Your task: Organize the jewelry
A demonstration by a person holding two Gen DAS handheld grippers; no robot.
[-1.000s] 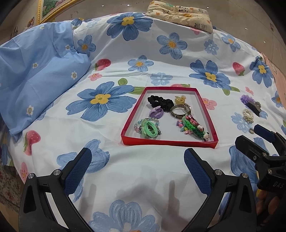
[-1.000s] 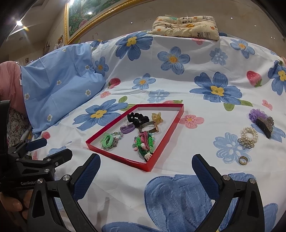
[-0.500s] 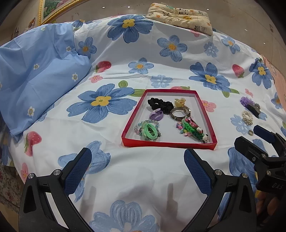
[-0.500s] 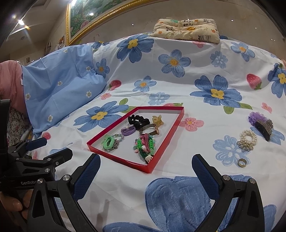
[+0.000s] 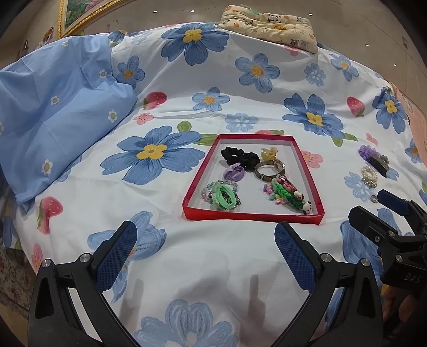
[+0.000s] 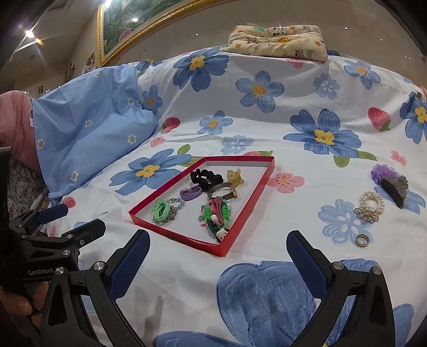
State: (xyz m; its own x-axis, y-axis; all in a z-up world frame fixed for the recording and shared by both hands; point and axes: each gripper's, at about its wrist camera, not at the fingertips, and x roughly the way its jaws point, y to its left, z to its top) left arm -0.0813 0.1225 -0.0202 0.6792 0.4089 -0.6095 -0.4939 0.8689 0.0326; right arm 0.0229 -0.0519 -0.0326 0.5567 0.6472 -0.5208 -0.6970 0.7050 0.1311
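A shallow red tray (image 5: 200, 186) (image 6: 250, 197) lies on the flowered bedsheet and holds several hair ties, a black scrunchie (image 5: 240, 156), a metal bangle (image 5: 268, 169) and a green braided band (image 6: 213, 216). To its right on the sheet lie a gold ring (image 6: 362, 239), a pearl bracelet (image 6: 371, 204) (image 5: 369, 174) and a purple-flowered dark hair clip (image 6: 392, 184) (image 5: 373, 158). My left gripper (image 5: 205, 253) is open and empty, in front of the tray. My right gripper (image 6: 217, 261) is open and empty, in front of the tray's right corner, left of the ring.
A light blue pillow (image 5: 53, 117) lies at the left. A cream patterned cushion (image 6: 277, 40) sits at the far end of the bed. A gold-framed picture (image 6: 160, 24) hangs on the wall behind. The bed edge falls off at the left.
Both grippers have drawn back and risen slightly, so the tray and loose jewelry sit a little farther off. Nothing was taken or moved.
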